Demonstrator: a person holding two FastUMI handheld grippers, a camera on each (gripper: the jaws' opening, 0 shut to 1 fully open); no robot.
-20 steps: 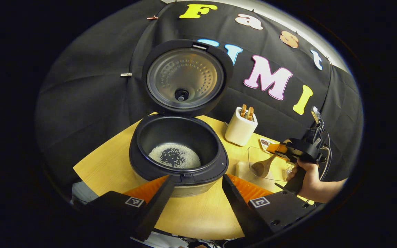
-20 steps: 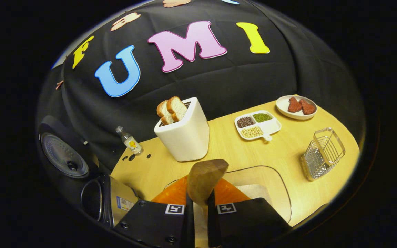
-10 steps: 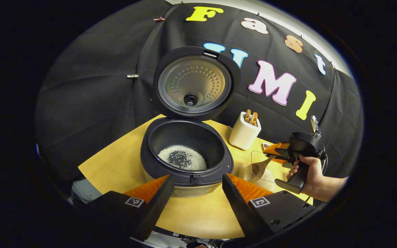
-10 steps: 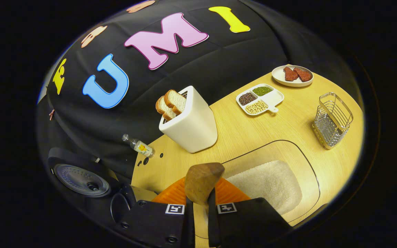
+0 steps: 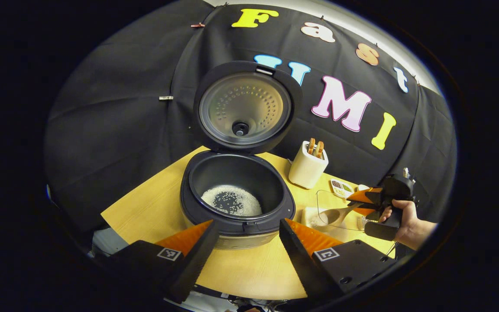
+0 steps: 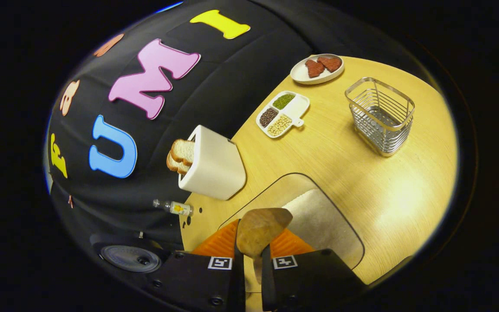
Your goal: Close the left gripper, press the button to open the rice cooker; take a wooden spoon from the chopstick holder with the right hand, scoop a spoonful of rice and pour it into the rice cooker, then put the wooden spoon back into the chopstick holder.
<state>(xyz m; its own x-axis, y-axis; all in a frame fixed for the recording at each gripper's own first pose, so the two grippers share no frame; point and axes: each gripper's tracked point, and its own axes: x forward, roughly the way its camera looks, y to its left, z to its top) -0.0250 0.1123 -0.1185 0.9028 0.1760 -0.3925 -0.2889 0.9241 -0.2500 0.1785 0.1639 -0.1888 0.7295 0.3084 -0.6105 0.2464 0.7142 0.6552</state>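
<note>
In the left gripper view, the rice cooker (image 5: 237, 199) sits at the centre of the frame with its lid (image 5: 246, 106) swung fully upright against the booth wall, and a thin patch of rice (image 5: 231, 202) covers part of the inner pot's floor. The left gripper (image 5: 249, 236) hovers at the bottom of the frame with its jaws spread wide and nothing between them, one finger on each side of the cooker's front latch, apart from it. Bare table (image 5: 254, 273) runs between the fingers and the near edge.

At the right of that frame, a hand (image 5: 405, 221) holds the right gripper (image 5: 364, 200), whose fingers are clamped on the handle of the wooden spoon (image 5: 334, 214). The spoon's bowl dips into the clear rice tray (image 5: 323, 203), just right of the cooker.

In the right gripper view, the spoon bowl (image 6: 261, 230) stands at lower centre over the tray's near rim, white rice (image 6: 319, 221) beside it. The wire chopstick holder (image 6: 380, 115) stands at the upper right, well apart, with open tabletop between. A toaster (image 6: 212, 167) with bread sits left of centre, near the tray's corner.
</note>
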